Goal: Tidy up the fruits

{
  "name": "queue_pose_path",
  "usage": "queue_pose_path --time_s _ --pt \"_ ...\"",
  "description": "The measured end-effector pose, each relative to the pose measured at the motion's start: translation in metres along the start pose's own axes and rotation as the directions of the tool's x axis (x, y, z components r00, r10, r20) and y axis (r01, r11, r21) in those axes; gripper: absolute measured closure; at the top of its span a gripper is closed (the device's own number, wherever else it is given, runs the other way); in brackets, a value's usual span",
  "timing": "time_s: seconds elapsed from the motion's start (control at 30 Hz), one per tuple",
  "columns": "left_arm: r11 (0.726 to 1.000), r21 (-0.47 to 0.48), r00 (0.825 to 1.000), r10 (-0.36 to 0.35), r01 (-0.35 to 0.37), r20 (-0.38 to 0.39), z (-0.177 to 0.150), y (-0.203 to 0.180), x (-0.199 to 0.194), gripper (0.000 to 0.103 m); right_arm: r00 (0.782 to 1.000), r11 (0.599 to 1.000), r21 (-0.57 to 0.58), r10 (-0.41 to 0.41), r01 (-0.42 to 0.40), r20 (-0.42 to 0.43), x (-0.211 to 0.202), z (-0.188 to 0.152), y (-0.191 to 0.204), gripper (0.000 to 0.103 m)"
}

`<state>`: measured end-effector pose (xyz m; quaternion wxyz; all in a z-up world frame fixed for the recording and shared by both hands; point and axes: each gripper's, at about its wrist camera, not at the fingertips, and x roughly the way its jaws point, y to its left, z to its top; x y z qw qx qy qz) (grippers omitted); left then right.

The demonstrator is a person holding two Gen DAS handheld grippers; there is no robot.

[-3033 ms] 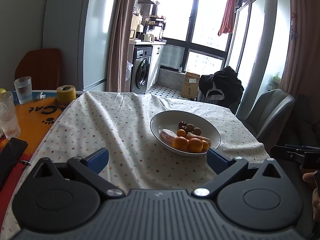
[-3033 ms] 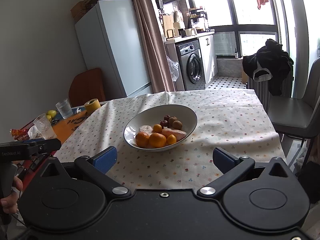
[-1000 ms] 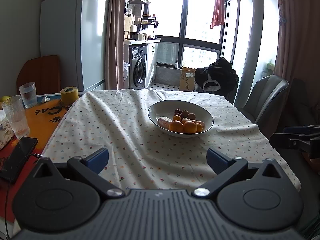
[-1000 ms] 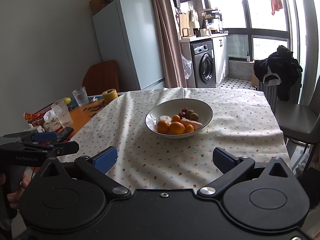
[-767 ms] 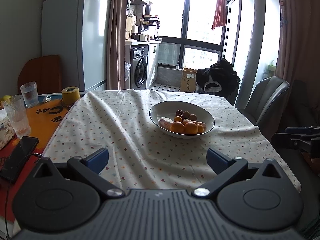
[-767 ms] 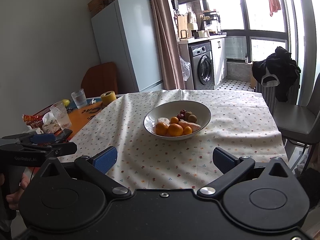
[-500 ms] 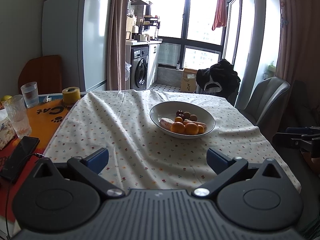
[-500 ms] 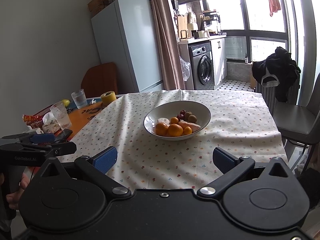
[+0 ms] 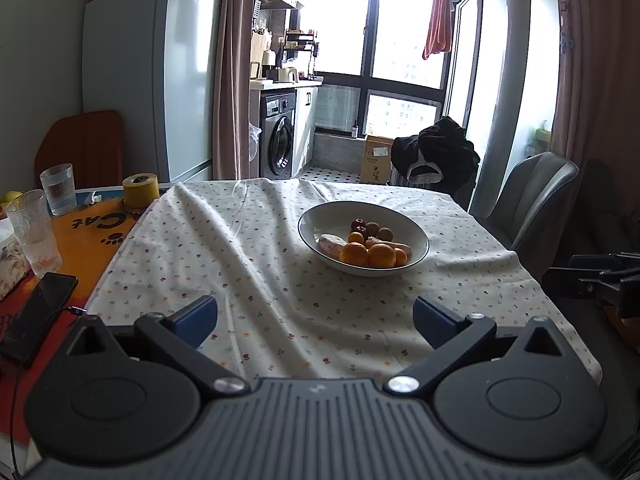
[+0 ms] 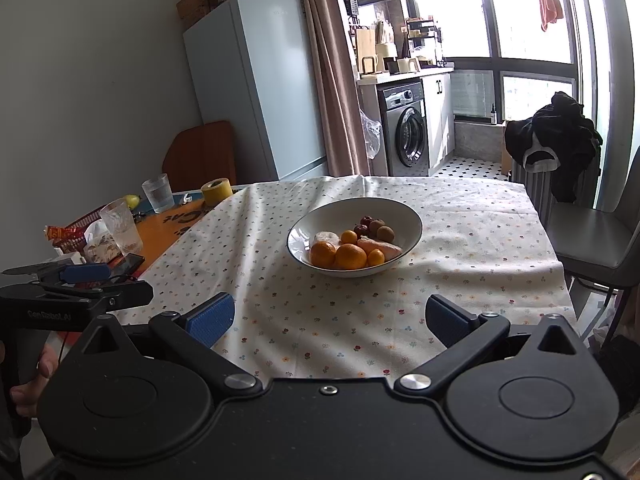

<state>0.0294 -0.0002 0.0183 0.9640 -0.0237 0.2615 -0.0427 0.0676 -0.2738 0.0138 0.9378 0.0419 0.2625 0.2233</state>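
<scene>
Each black gripper (image 9: 315,320) (image 10: 329,320) has blue ribbed pads (image 10: 210,322), silver screws and round housings.

A tall pale-blue refrigerator (image 9: 152,72) stands at the far left against a plain grey-white wall (image 10: 100,80), with a brown curtain (image 9: 232,68) just beside it. Beyond, a silver front-loading washing machine (image 9: 278,136) sits under a white counter. Large dark-framed windows (image 9: 400,36) pour in bright daylight. A grey padded chair (image 9: 536,196) stands at the right of the floral-clothed worktop (image 9: 240,248).
</scene>
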Motion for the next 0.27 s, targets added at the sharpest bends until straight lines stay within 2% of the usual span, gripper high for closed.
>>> queue_pose_path --time_s 0.27 --pt "1.0 -0.005 1.0 -0.003 0.003 0.003 -0.0007 0.0002 0.0001 0.0 1.0 1.0 -0.001 0.001 -0.001 0.0 -0.0005 -0.0003 0.0006 0.0"
